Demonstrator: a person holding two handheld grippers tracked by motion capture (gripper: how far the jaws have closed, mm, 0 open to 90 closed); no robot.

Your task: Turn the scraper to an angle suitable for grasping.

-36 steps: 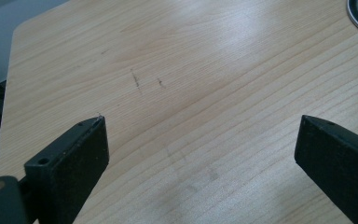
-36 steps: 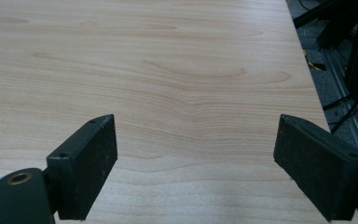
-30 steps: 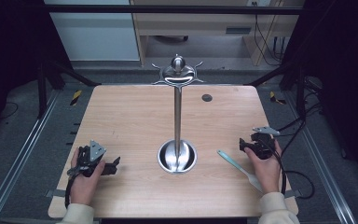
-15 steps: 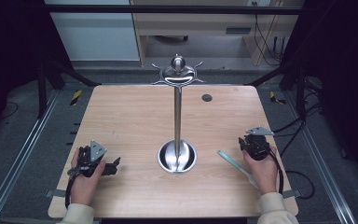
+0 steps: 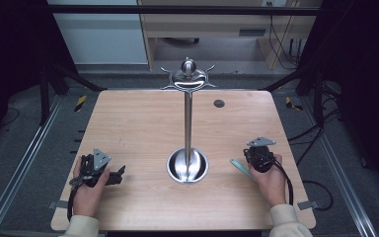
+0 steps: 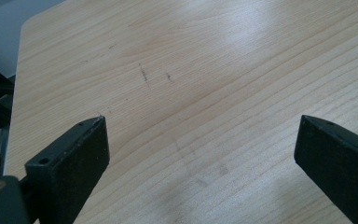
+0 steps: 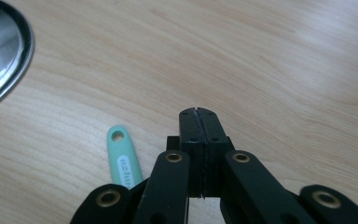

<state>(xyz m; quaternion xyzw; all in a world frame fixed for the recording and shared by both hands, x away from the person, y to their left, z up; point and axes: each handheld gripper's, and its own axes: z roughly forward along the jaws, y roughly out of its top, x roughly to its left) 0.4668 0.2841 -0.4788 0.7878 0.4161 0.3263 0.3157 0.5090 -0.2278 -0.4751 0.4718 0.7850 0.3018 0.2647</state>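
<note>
With its jaws pressed together on nothing, the right gripper (image 7: 199,114) lay beside the mint-green plastic handle with a hanging hole (image 7: 122,161), apparently poised to pick it up and needing first to spread, while the left gripper (image 6: 200,140) rested with jaws wide apart on the pale wooden table (image 5: 128,123).

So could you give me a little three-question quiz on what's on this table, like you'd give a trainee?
1. True or false: the left gripper has its jaws pressed together.
2. The mint-green handle lies: A) on top of the metal stand; B) flat on the table beside the right gripper; C) between the left gripper's jaws.
3. Fill in: the stand's round base sits between the two ____.

Key
1. False: its jaws stand wide apart over bare wood.
2. B. The right gripper's jaws are closed with nothing between them, and the handle lies beside them.
3. Grippers, one on each side of the base.
</note>
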